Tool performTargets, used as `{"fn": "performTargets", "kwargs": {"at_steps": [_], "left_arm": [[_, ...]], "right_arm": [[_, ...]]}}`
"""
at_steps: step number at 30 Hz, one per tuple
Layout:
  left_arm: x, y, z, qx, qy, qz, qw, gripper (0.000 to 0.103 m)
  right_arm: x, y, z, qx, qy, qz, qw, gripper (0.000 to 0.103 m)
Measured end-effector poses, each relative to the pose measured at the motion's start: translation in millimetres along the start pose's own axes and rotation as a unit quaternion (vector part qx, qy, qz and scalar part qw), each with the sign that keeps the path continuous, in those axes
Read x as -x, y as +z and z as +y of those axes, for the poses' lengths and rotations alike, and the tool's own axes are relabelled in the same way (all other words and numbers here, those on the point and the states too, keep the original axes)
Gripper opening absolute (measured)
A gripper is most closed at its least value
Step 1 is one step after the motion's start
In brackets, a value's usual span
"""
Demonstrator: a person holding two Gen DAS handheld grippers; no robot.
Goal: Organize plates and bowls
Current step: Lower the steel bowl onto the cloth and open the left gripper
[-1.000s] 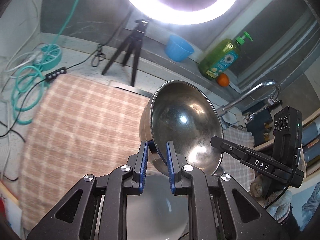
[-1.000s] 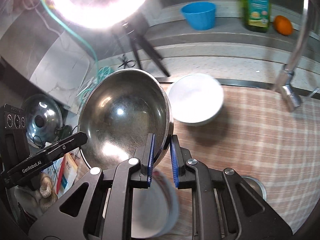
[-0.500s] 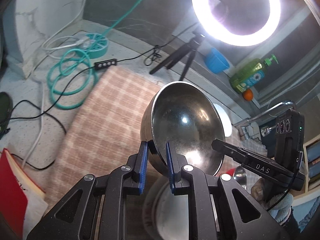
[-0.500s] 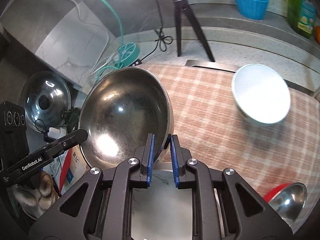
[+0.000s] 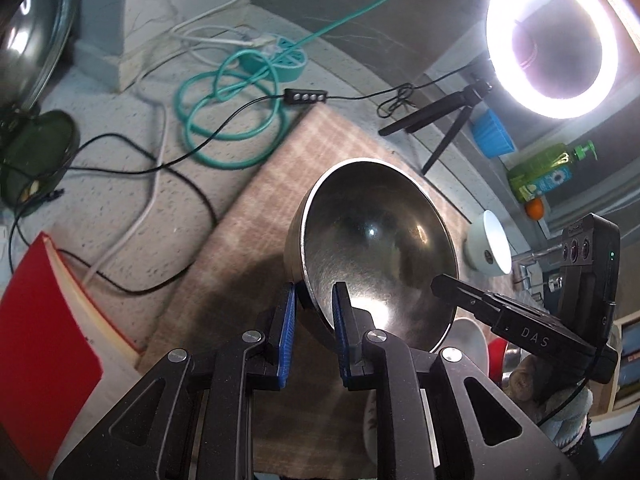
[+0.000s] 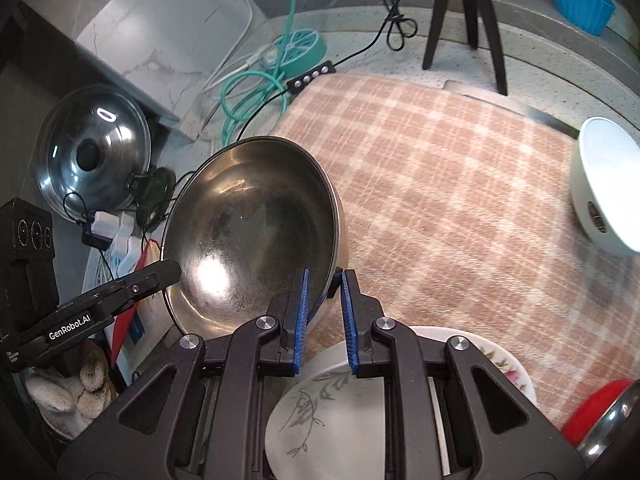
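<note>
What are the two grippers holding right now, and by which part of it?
Both hold one steel bowl by its rim: the left gripper and the right gripper each pinch the rim wall between their pads, on opposite sides of it.

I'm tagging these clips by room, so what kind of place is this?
Most likely a home kitchen counter: a tap beside a dish soap bottle, a pot lid, and bowls and plates on a checked cloth.
</note>
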State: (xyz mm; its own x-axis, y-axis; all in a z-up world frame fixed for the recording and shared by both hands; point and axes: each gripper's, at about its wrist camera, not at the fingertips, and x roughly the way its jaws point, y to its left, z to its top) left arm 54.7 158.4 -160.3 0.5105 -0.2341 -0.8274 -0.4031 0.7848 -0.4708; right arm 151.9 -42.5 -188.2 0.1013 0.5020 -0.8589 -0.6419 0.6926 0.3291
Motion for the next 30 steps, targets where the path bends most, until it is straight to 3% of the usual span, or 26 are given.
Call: {"fn": "performTargets", "kwargs": {"at_steps": [12,23,24,27,30], "left_arm": [[-2.4,-6.9,17.1,0.011,0.009,0.011,0.9998,0.015],[-0.9,-7.1,16.5,0.005,0.014,0.011,0.9998,0.015],[0.3,-6.9,16.3,0.004,0.015,0.009,0.9998,0.019],[4.7,-6.1,16.6,0.003,0.016,0.004,0.9999,0.033],[9.8,-5.3,16.8,0.003,0.018,-0.005,0.9998,0.038]], "right_arm": [[-13.3,-4.4,4.2,0.004,0.001,0.021,1.0,0.017],[-4.1,-4.1,7.7,0.015,-0.006,0.009,1.0,0.02],[-1.1,-3.9,8.1,0.018,-0.011,0.004,1.0,0.025],[10.6,-4.2,6.0,0.016,-0.014,-0.017,1.0,0.061],[22.7,-5.2,3.7,0.017,-0.018,-0.031,0.999,0.064]]}}
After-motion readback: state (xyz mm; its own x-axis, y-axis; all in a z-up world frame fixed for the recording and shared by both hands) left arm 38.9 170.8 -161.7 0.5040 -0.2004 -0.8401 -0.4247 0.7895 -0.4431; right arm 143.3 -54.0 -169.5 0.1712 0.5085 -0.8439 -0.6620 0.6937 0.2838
